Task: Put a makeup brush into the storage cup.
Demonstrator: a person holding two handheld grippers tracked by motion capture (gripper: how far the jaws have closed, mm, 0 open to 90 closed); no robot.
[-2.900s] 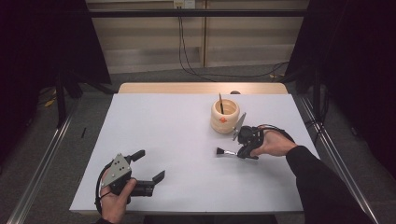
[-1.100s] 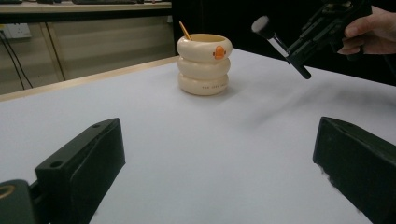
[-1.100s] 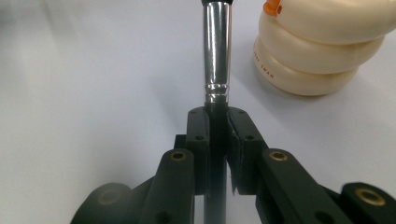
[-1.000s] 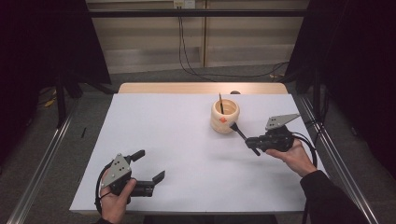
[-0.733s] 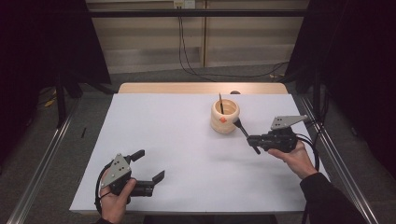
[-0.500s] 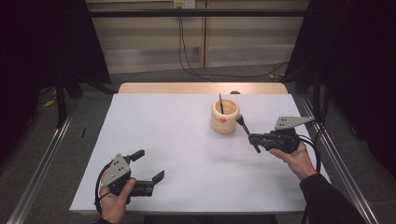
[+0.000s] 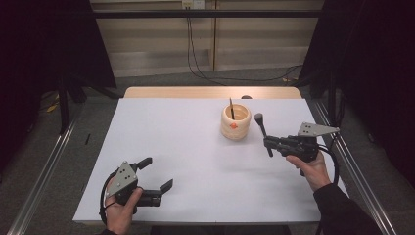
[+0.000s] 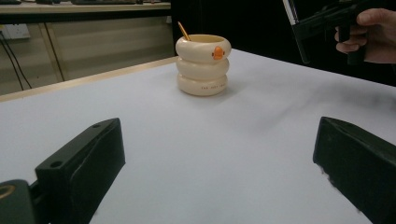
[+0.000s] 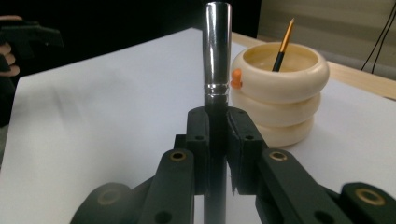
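A person's right gripper (image 7: 270, 143) pinches a makeup brush (image 7: 262, 131) by its dark handle, just beside a cream ring-shaped cup (image 7: 235, 122) on a white table (image 7: 195, 147), the brush standing close to upright with its head above the jaws. In the right gripper view the jaws press flat against the stem below a silver collar (image 9: 217, 56), and the cup (image 9: 279, 91) sits near behind and to one side, an orange-tipped pencil brush (image 9: 284, 42) already leaning inside it against the far rim. An orange duck bill (image 8: 217, 52) marks the cup's wall in the left gripper view. The left gripper (image 7: 156, 178) lies well apart from the cup at the near edge of the table, its jaws spread wide and holding nothing, the hand (image 7: 120, 215) resting behind it.

The work appears to be dropping the brush into the cup, and the brush has not yet reached the opening. The risks look plain enough: the grip sits low on a smooth, narrow stem, so the brush could swivel or slip between the pads as the hand tilts it over the rim. The cup seems light and stands unsteadied, the other gripper being far from it, so a knock from the brush or the jaws could push it or tip it. The pencil brush inside may also block the way and be struck or flicked out
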